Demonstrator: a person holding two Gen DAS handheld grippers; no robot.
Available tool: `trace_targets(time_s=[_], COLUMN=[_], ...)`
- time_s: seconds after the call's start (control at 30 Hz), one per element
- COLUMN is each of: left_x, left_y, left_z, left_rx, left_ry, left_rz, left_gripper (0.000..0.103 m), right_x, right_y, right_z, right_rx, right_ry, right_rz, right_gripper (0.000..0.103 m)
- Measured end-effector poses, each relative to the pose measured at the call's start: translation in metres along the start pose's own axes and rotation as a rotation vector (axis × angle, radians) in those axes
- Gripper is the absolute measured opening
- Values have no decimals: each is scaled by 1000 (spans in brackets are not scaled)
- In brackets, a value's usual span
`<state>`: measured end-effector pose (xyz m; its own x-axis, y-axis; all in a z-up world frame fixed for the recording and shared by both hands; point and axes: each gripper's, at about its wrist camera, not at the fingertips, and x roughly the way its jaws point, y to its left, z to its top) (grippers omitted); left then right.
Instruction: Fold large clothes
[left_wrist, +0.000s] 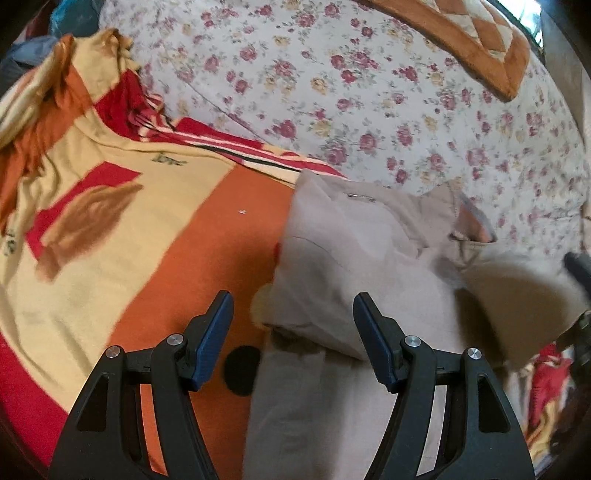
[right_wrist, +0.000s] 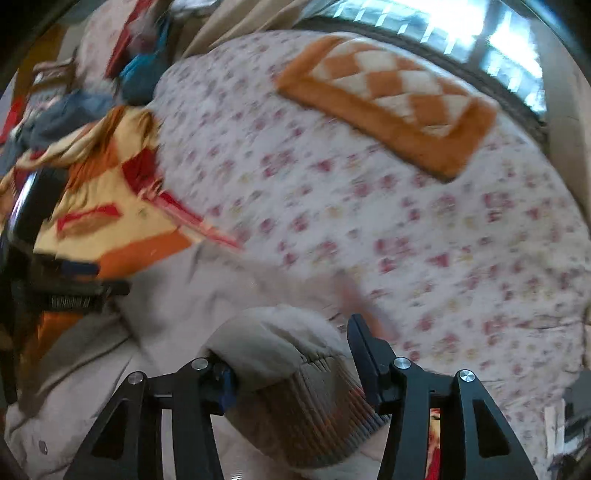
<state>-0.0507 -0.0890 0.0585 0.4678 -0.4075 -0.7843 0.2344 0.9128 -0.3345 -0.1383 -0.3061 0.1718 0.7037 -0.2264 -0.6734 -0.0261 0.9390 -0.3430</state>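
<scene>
In my left wrist view the left gripper (left_wrist: 293, 332) sits at the bottom centre with its jaws spread wide and nothing between them, hanging over the edge of the beige jacket (left_wrist: 354, 258). The jacket lies bunched across the lower centre and right of that frame, resting partly on the orange, yellow and red blanket (left_wrist: 122, 206) that fills the left side and partly on the floral bedsheet (left_wrist: 369, 92) above it. In my right wrist view the right gripper (right_wrist: 291, 354) is at the bottom centre, its jaws parted around a ribbed cuff or hem of the jacket (right_wrist: 273, 350); the frame is blurred, so I cannot tell whether they are gripping it. An orange checkered cushion (right_wrist: 388, 103) lies on the bedsheet at the upper right.
</scene>
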Motion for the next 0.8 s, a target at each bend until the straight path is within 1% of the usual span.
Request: trace_targets(time_s=[0.07, 0.1, 0.13, 0.2, 0.27, 0.3, 0.37, 0.43, 0.47, 0.5, 0.57, 0.6, 0.67, 0.7, 0.73, 0.8], left_x=[1, 2, 3, 7, 10, 11, 12, 11, 11, 11, 11, 10, 7, 4, 2, 0], left_y=[-1, -2, -4, -7, -10, -10, -9, -3, 1, 6, 15, 19, 23, 24, 23, 21], left_z=[1, 1, 1, -1, -2, -3, -4, -1, 0, 2, 5, 7, 9, 9, 9, 10], left_rx=[-13, -21, -25, -29, -32, -31, -28, -42, -51, -67, -98, -111, -123, -123, -122, -115], left_ry=[13, 17, 19, 29, 31, 31, 34, 32, 31, 32, 35, 39, 34, 26, 19, 12], left_rz=[-49, -74, -85, -98, -90, -81, -75, -64, -56, -44, -27, -19, -18, -23, -24, -27], left_gripper=[67, 67, 67, 67, 67, 67, 67, 67, 67, 67, 67, 67, 67, 67, 67, 67], right_x=[0, -5, -11, -20, -23, -22, -18, -17, -16, -12, 2, 5, 4, 0, -4, -19], right_y=[-1, -7, -16, -33, -40, -40, -29, -2, 18, 37, 67, 73, 74, 68, 61, 45], right_z=[-9, -15, -22, -26, -23, -20, -9, -2, 0, -1, -13, -21, -35, -42, -48, -55], right_rx=[1, 17, 48, 114, 150, 161, 136, 44, -49, -147, -290, -310, -300, -269, -236, -155], right_ry=[11, 9, -2, -36, -59, -56, -47, -69, -76, -55, 38, 66, 83, 82, 75, 29], right_rz=[-16, -32, -45, -64, -47, -35, -35, -39, -36, -30, -46, -38, -14, -18, -28, -67], right_gripper=[59, 66, 73, 81, 81, 81, 81, 81, 82, 84, 84, 84, 84, 84, 84, 85])
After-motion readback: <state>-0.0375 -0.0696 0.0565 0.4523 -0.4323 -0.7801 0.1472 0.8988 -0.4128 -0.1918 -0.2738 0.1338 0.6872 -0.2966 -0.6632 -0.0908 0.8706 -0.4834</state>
